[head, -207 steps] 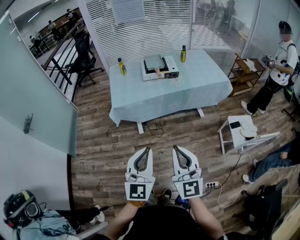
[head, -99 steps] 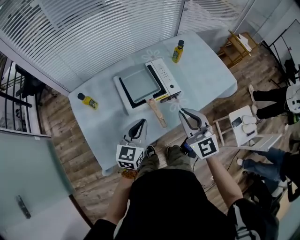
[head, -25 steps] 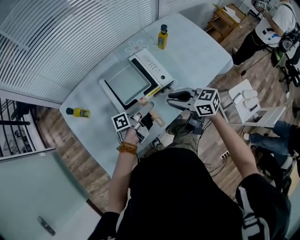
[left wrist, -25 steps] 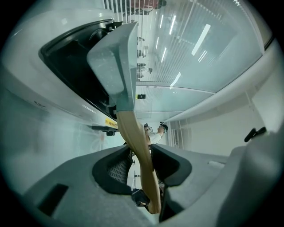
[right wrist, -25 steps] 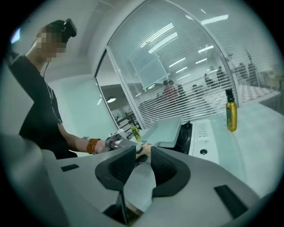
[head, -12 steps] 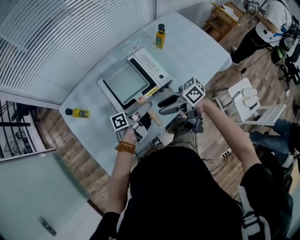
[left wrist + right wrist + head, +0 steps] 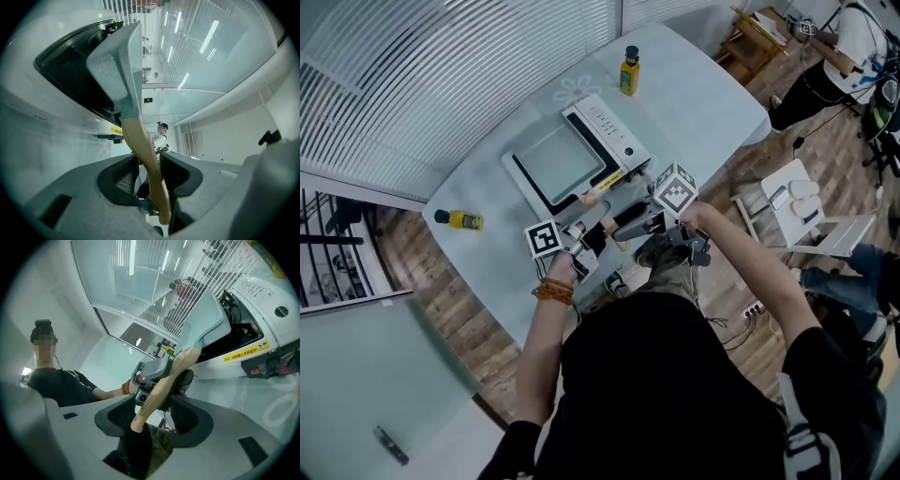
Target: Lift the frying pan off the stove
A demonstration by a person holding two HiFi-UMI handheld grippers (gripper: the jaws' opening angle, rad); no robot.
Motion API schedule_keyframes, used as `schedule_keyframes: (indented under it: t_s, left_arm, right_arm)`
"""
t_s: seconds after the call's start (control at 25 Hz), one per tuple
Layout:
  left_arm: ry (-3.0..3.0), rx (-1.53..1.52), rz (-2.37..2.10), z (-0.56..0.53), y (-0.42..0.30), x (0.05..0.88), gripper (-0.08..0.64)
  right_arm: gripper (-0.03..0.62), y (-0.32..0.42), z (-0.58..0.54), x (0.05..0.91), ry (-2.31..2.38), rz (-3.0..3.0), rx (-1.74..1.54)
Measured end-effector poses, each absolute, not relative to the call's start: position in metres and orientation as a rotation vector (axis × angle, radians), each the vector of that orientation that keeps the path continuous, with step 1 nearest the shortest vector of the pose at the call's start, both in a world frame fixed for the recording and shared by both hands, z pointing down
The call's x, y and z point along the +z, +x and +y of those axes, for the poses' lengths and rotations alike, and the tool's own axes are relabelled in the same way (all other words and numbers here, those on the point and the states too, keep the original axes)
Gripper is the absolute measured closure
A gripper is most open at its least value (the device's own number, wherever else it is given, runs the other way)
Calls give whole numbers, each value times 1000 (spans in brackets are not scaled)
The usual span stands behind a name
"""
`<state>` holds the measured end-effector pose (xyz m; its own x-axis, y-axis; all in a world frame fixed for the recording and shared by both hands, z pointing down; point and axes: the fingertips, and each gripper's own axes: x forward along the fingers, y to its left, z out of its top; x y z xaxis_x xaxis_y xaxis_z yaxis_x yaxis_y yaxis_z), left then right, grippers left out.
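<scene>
A square grey frying pan (image 7: 561, 167) rests on the white stove (image 7: 623, 142), its wooden handle (image 7: 598, 208) pointing toward me. My left gripper (image 7: 586, 234) is shut on that handle; in the left gripper view the handle (image 7: 140, 140) runs between the closed-in jaws of the left gripper (image 7: 149, 176). My right gripper (image 7: 623, 222) has come in from the right. Its jaws are opening and straddle the handle's end (image 7: 164, 380) with a gap on each side, as the right gripper (image 7: 152, 420) shows in its own view.
The stove stands on a table with a pale cloth (image 7: 703, 103). One yellow bottle (image 7: 629, 70) stands behind the stove and another (image 7: 459, 220) at the table's left. A white stool (image 7: 787, 202) is at the right, and a person (image 7: 853, 37) stands beyond it.
The right gripper has swung left to the handle's end and its jaws have spread wider. The left gripper has kept its hold on the handle; the pan stays on the stove.
</scene>
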<state>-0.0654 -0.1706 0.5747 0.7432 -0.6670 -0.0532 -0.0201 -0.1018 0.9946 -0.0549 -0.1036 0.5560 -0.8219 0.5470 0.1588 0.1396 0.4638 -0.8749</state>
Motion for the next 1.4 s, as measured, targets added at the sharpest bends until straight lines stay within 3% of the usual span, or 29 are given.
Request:
schedule_keyframes:
  t_s: [1.4]
  left_arm:
    - [1681, -459, -569, -167, -63, 569, 402]
  right_arm:
    - [414, -69, -91, 553, -559, -2310, 1418]
